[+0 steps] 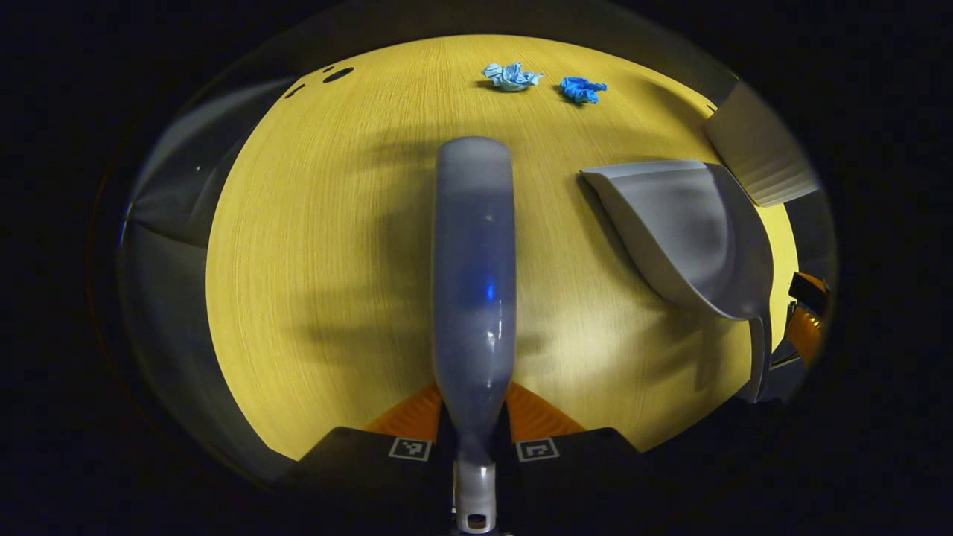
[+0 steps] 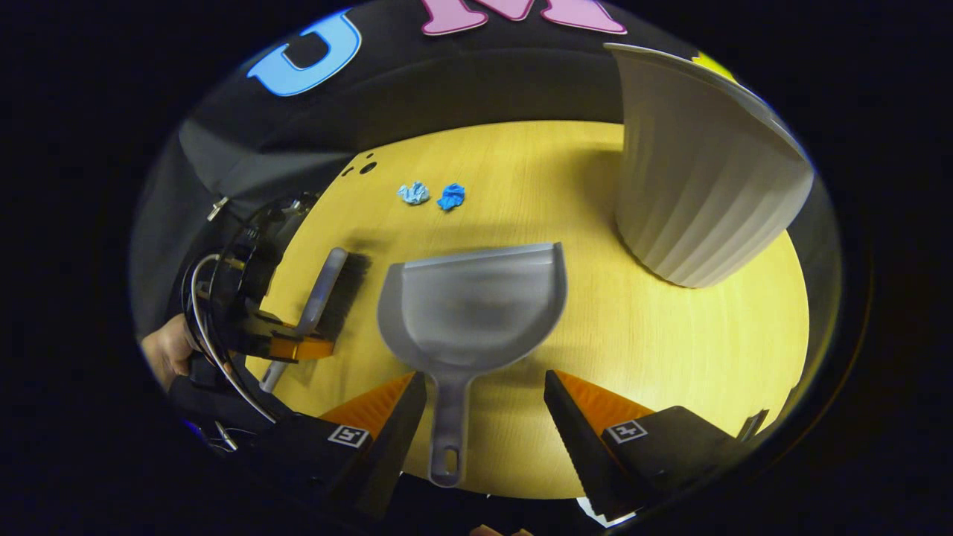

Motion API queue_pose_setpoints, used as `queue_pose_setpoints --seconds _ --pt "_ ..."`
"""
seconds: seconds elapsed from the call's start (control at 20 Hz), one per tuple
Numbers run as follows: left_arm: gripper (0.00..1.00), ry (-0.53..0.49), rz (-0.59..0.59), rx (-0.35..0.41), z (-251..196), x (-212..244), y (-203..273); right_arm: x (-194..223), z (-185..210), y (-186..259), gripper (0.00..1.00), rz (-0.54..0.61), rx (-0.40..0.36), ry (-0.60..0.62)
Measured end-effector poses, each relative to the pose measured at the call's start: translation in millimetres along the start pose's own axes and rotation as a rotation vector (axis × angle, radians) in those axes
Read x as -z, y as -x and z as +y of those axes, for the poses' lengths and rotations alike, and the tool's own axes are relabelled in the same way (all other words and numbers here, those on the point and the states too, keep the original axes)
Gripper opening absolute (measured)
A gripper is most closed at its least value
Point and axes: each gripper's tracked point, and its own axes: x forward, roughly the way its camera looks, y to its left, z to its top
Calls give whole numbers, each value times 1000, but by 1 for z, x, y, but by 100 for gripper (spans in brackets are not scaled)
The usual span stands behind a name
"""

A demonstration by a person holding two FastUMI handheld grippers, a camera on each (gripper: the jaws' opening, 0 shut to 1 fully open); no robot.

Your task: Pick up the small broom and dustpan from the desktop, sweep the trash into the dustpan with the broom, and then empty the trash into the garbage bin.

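Observation:
My left gripper (image 1: 474,406) is shut on the small grey broom (image 1: 474,268), whose back runs forward over the yellow desktop (image 1: 320,223). In the right gripper view, that broom (image 2: 320,294) shows black bristles and sits low over the table in the left gripper (image 2: 298,346). The grey dustpan (image 2: 476,305) lies flat on the table. Its handle runs between the spread fingers of my open right gripper (image 2: 484,380), and neither finger touches it. Two crumpled blue paper scraps (image 2: 413,193) (image 2: 451,196) lie beyond the pan, also seen far ahead in the left gripper view (image 1: 511,76) (image 1: 582,89).
A white ribbed garbage bin (image 2: 700,179) stands on the table at the right, close to the dustpan (image 1: 685,231); its side appears in the left gripper view (image 1: 759,152). Small dark holes (image 2: 367,167) mark the table's far left corner. A hand (image 2: 167,350) holds the left gripper.

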Motion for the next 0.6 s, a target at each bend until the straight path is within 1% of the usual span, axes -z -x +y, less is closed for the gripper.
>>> queue_pose_setpoints --seconds 0.1,0.15,0.25,0.35,0.45,0.5,0.6 --pt "27 7 -4 -4 0 -1 -1 9 1 -8 99 42 21 18" --pt "30 12 -8 -5 0 -1 -1 15 5 -15 99 74 22 8" --pt "30 25 -13 -8 0 -1 -1 24 0 -28 99 110 55 7" --pt "30 31 -17 -11 0 -1 -1 30 2 -39 99 150 59 -6" --pt "30 38 -20 -14 0 -1 -1 31 3 -49 99 159 74 -2" --pt "27 41 -18 -18 0 -1 -1 31 5 -53 99 163 78 7" --pt "27 48 -21 -25 0 -1 -1 33 5 -61 99 175 89 26"
